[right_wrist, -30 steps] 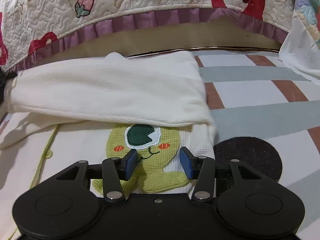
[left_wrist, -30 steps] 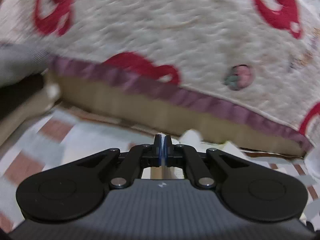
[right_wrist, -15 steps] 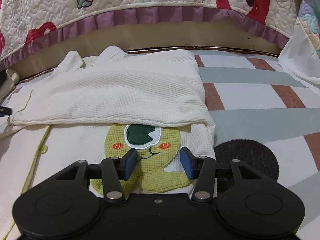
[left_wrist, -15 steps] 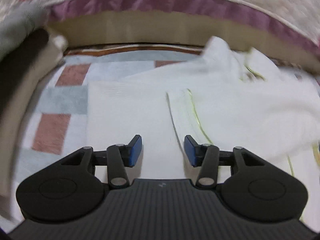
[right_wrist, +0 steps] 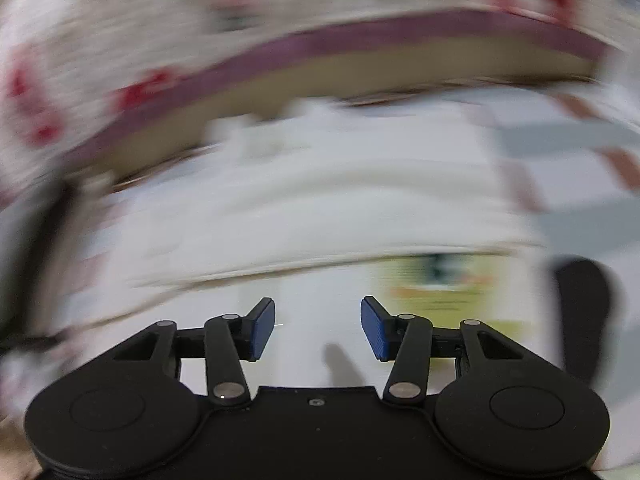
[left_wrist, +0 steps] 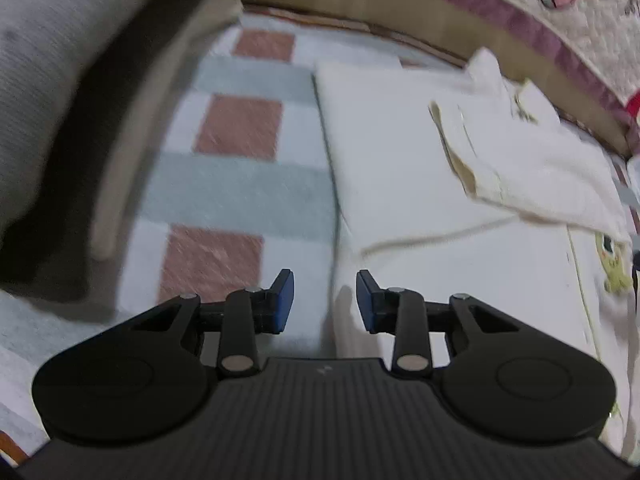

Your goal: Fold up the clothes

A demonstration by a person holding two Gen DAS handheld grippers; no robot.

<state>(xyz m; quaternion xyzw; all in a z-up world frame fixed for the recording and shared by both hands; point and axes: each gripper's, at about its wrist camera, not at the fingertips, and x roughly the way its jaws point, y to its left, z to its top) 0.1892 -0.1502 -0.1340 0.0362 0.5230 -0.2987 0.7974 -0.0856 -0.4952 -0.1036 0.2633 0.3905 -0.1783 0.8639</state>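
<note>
A cream-white knit garment (left_wrist: 400, 160) lies spread on the mat, with one flap (left_wrist: 520, 160) folded over its upper part. A green frog patch (left_wrist: 612, 264) shows at its right side. My left gripper (left_wrist: 325, 284) hovers over the garment's left edge, which runs between the jaws. They are closing, and the blue pads stand apart with nothing pressed between them. The right wrist view is smeared by motion. There my right gripper (right_wrist: 318, 312) stands open above the garment (right_wrist: 320, 208), left of the green patch (right_wrist: 440, 288), holding nothing.
A checked mat (left_wrist: 232, 192) of grey, white and brick-red squares lies under the garment. A quilted bed cover with a purple frill (left_wrist: 560, 40) hangs along the far side. Grey fabric (left_wrist: 48, 60) bulks at the upper left. A dark round patch (right_wrist: 584, 300) sits right of the garment.
My left gripper opened from shut, let the flap go and swung down and left to the garment's edge. Its jaws are narrower than half a second ago. My right gripper moved, blurring its view.
</note>
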